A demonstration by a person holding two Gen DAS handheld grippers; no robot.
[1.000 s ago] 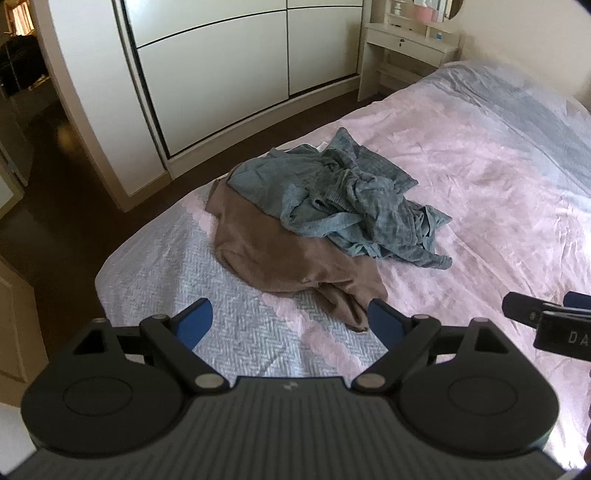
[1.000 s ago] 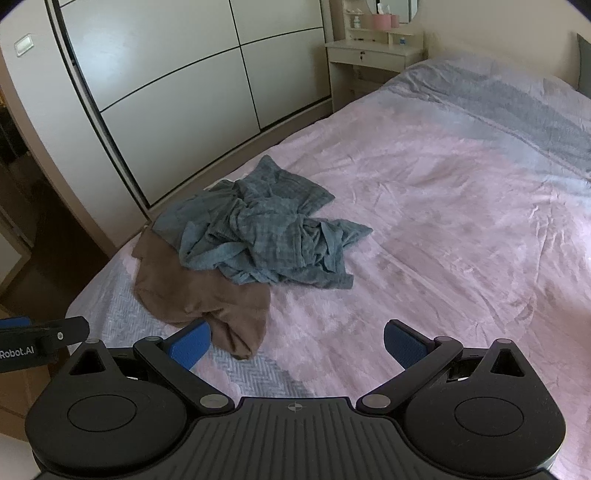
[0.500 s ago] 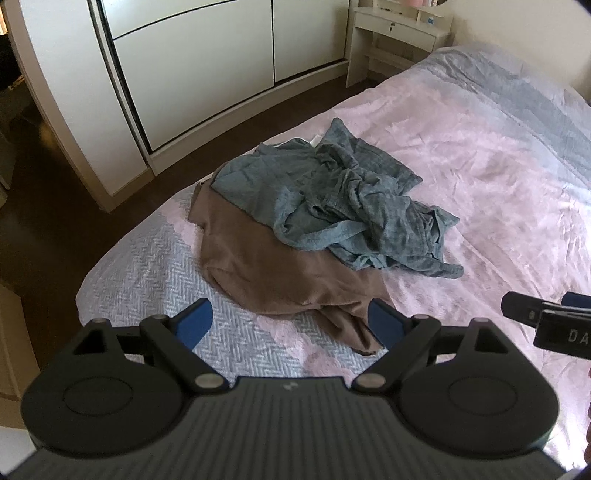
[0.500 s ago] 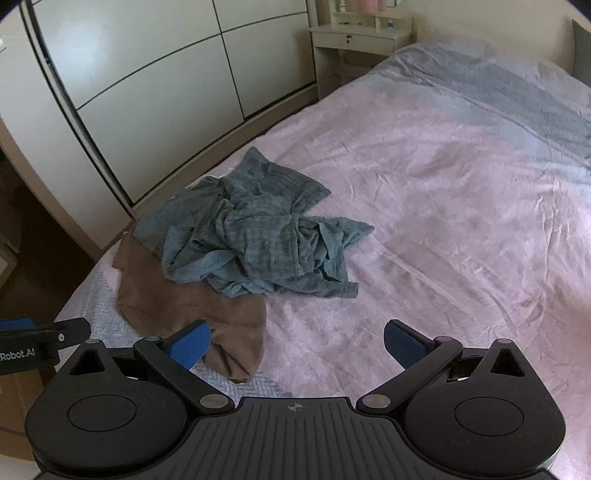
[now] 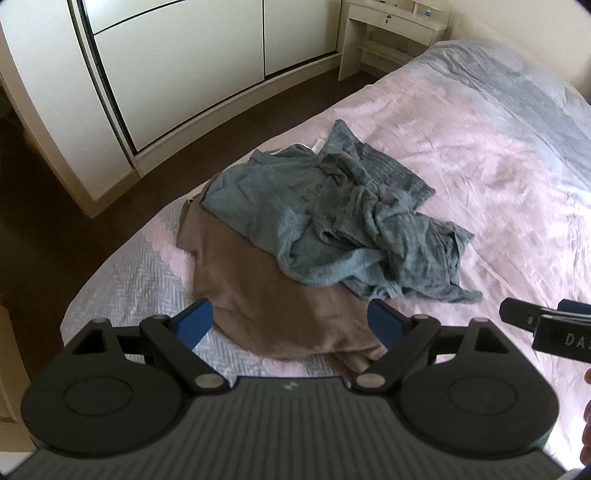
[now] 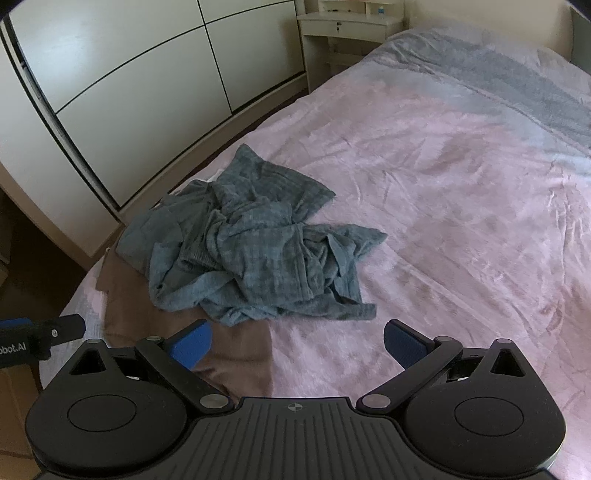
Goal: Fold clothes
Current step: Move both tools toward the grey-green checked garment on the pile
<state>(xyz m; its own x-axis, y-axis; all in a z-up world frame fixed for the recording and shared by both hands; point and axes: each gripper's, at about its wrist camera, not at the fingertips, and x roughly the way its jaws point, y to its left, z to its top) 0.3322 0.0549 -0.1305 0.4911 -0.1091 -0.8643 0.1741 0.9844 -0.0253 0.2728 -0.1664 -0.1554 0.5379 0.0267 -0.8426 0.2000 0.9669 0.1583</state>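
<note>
A crumpled blue-grey garment (image 5: 343, 221) (image 6: 255, 254) lies in a heap on the pink bedspread (image 5: 498, 177) (image 6: 461, 206). It partly covers a flat brown garment (image 5: 266, 310) (image 6: 236, 354) near the bed's foot corner. My left gripper (image 5: 290, 326) hangs open over the brown garment's near edge, nothing between its blue pads. My right gripper (image 6: 297, 343) is open too, just short of the blue-grey heap, above the brown cloth's edge and the bedspread. Each gripper's tip shows at the edge of the other's view.
White sliding wardrobe doors (image 5: 177, 59) (image 6: 129, 85) stand across a dark strip of floor (image 5: 48, 236) from the bed. A white bedside table (image 5: 391, 33) (image 6: 347, 33) sits at the far end. A grey blanket (image 6: 517, 81) covers the head of the bed.
Both grippers have moved forward and lower toward the clothes pile, which now looms larger in both views. The jaws stayed open and the garments have not moved.
</note>
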